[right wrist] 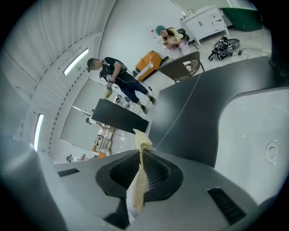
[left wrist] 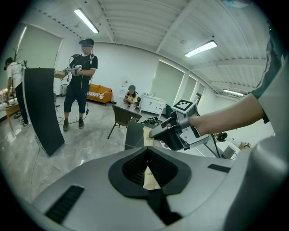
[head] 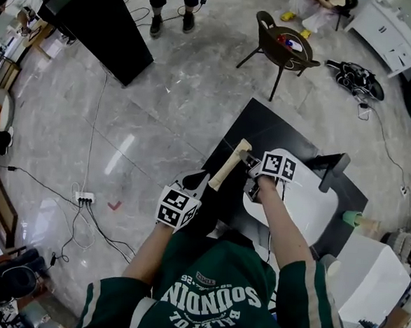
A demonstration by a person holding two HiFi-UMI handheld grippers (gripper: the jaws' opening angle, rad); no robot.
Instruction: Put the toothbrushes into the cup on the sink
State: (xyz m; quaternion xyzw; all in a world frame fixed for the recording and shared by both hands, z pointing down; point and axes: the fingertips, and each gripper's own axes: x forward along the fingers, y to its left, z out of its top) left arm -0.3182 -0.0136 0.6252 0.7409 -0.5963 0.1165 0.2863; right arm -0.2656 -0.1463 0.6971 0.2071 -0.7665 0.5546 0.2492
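I hold a long tan paper toothbrush package (head: pixel 228 165) between both grippers above the black counter (head: pixel 264 129). My left gripper (head: pixel 203 183) is shut on its near end; in the left gripper view the tan paper (left wrist: pixel 149 177) is pinched between the closed jaws. My right gripper (head: pixel 248 160) is shut on the far end, where crumpled paper (right wrist: pixel 138 180) sticks up past the jaws. The white sink basin (head: pixel 313 211) lies under my right hand. A pale green cup (head: pixel 352 218) stands at the basin's right.
A black faucet (head: pixel 333 173) rises behind the basin. A white box (head: pixel 367 278) stands at the right. On the floor are a dark chair (head: pixel 285 45), a leaning black panel (head: pixel 96 15), a power strip (head: pixel 85 200), and a standing person (head: pixel 172 2).
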